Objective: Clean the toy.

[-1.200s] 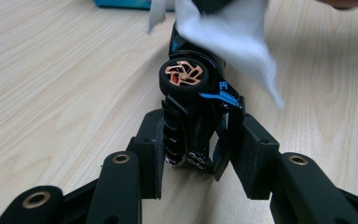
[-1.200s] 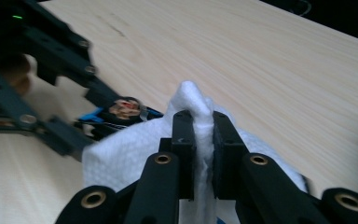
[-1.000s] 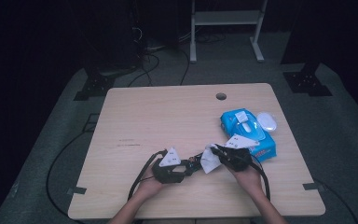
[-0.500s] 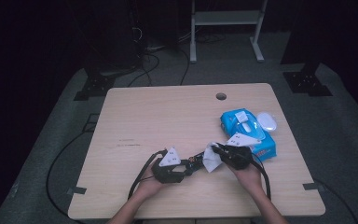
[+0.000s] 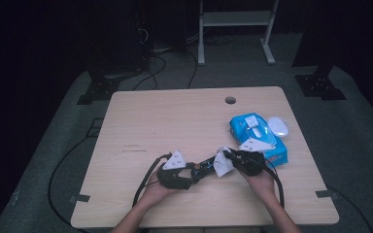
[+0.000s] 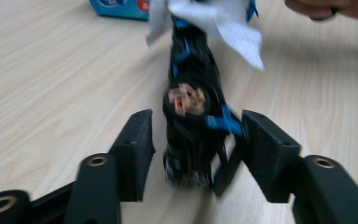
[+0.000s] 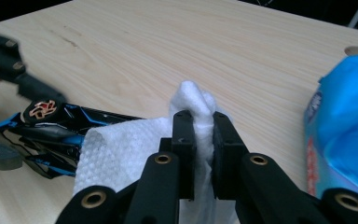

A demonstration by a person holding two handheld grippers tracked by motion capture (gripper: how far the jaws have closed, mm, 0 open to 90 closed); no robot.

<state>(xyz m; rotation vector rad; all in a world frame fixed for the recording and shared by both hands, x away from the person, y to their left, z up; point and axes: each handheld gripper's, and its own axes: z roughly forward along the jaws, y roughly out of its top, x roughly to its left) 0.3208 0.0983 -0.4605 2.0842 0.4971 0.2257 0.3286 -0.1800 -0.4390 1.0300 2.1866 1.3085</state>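
A black and blue toy car (image 5: 205, 169) lies on the wooden table (image 5: 175, 121) between my two hands. My left gripper (image 5: 195, 172) has its jaws on either side of the car's near end (image 6: 191, 116). Those jaws have just been opening, and a gap shows at the left jaw, so my left gripper (image 6: 196, 135) stands open around the car. My right gripper (image 5: 226, 158) is shut on a white wipe (image 5: 222, 164). The wipe (image 7: 121, 144) bunches up between the pads of my right gripper (image 7: 201, 121) and drapes over the car's far end (image 7: 51, 123).
A blue pack of wipes (image 5: 257, 138) lies right of my right hand, close to it (image 7: 345, 126). A white oval object (image 5: 278, 126) sits beside the pack. A round cable hole (image 5: 230, 100) is near the table's far edge.
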